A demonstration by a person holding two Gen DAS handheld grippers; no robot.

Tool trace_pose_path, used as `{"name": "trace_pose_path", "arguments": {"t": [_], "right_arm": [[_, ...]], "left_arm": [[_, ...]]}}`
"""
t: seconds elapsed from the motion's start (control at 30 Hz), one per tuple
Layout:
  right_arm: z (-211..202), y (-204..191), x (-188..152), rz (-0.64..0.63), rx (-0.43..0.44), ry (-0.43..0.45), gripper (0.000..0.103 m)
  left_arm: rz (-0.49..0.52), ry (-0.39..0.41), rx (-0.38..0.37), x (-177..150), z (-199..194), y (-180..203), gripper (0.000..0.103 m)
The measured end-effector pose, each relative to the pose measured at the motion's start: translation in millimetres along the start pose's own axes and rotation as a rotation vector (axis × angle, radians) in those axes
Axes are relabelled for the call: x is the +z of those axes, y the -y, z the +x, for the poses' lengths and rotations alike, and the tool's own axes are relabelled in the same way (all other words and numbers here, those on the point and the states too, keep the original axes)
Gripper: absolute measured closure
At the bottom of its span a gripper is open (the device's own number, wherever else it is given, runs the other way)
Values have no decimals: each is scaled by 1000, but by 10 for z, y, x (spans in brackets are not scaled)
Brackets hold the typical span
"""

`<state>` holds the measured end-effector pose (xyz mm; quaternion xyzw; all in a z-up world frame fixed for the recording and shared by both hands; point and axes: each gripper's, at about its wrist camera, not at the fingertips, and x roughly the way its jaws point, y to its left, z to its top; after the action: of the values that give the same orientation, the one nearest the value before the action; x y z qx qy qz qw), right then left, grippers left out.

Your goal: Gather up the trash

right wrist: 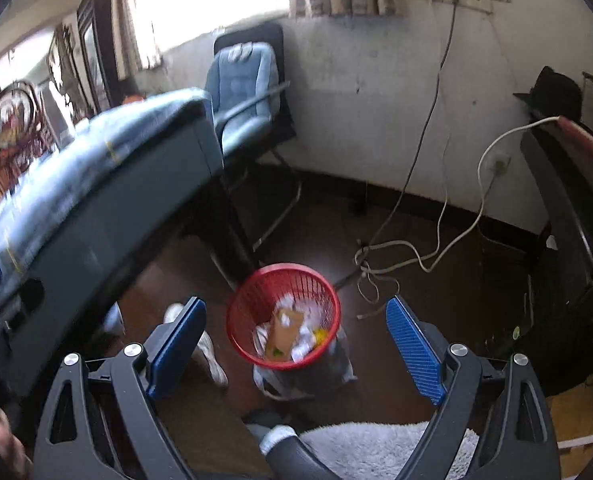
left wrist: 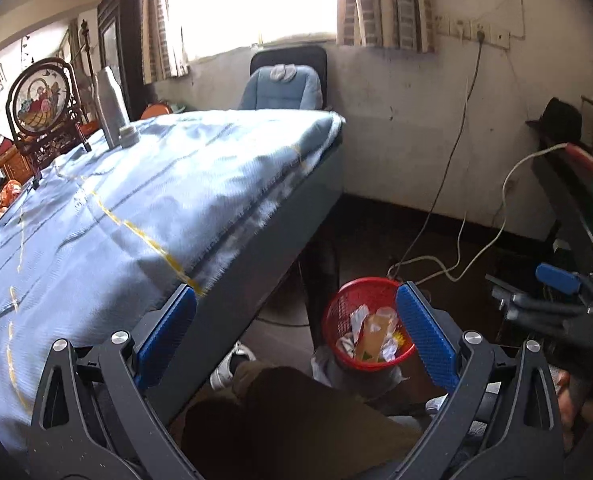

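Observation:
A red mesh waste basket (left wrist: 338, 312) (right wrist: 256, 284) stands on the dark floor by the table leg. It holds crumpled white paper (right wrist: 302, 312), a brown cardboard piece (right wrist: 282, 330) and a yellow scrap. My left gripper (left wrist: 296, 320) is open and empty, at the table's near edge, above the basket. My right gripper (right wrist: 296, 320) is open and empty, hovering over the basket. The right gripper also shows at the right edge of the left wrist view (left wrist: 552, 292).
A table with a blue cloth (left wrist: 144, 200) carries a framed round picture (left wrist: 42, 100) and a silver bottle (left wrist: 110, 106). A blue padded chair (right wrist: 244, 84) stands by the wall. White cables (right wrist: 416, 252) trail on the floor. A dark cabinet (right wrist: 576, 200) is at right. The person's legs and shoes are below.

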<state>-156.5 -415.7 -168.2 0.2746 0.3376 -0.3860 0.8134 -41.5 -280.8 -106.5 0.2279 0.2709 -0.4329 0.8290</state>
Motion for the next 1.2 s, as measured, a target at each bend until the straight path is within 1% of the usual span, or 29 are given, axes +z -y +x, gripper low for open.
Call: {"name": "trace_pose_path", "arguments": {"t": [0.1,0.2,0.3,0.43,0.6,0.73,1.2], "right_arm": [[102,74,-72,-8,2,-28,13],[187,154,-93,-4,2,-41,13],[261,242,-92,25,1,-46,13],[369,341,-118,71,7,-71,13],[466,268,-191,36,-2,-83,13],[499,221,-225,7,-18,-75,13],[482,216,-206,3,-8,-73,13]], "left_arm": [[6,-33,12,-24,113,76,7],[7,-67,1,-36,223,151,7],[3,-96,-7,-51,329,212,7],[23,-129,2,-103,453,297,7],[30,-164,-7,-180,579,321,7],[28,-190,-3,-241,674,320,7],[16,-206,-10,-260,725,319,7]]}}
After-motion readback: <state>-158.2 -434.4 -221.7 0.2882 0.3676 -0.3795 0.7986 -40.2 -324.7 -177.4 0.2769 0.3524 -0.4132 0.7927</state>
